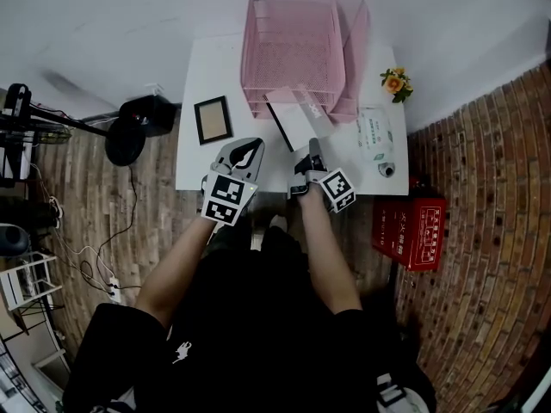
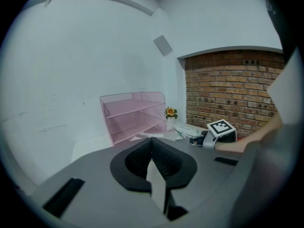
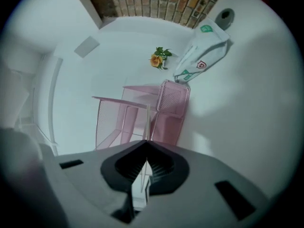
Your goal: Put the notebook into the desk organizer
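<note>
The notebook (image 1: 291, 122), at centre frame in the head view, lies slantwise on the white worktop (image 1: 196, 163). Its long axis runs from lower right to upper left. Its far end rests at the mouth of the lowest tier of the pink mesh desk organizer (image 1: 256, 58).

My right tool (image 1: 314, 148) is clenched on the notebook's near end, just below it in the frame. In the right gripper view the cover shows only as a thin pale edge rising from the pinched jaws toward the organizer (image 3: 172, 99). From that tool the book points up the frame and slightly left, straight at the open tier. As I judge it, the coming push must follow that line.

My left tool (image 1: 256, 144), closed on nothing, sits just left of the notebook's near end, apart from it. The left gripper view has the notebook (image 2: 142, 136) flat in front of the organizer (image 2: 128, 109). The right is the hand in charge.

A dark picture frame (image 1: 213, 119) lies at left of the worktop, a wipes packet (image 1: 375, 132) and a small flower (image 1: 396, 83) at right.
</note>
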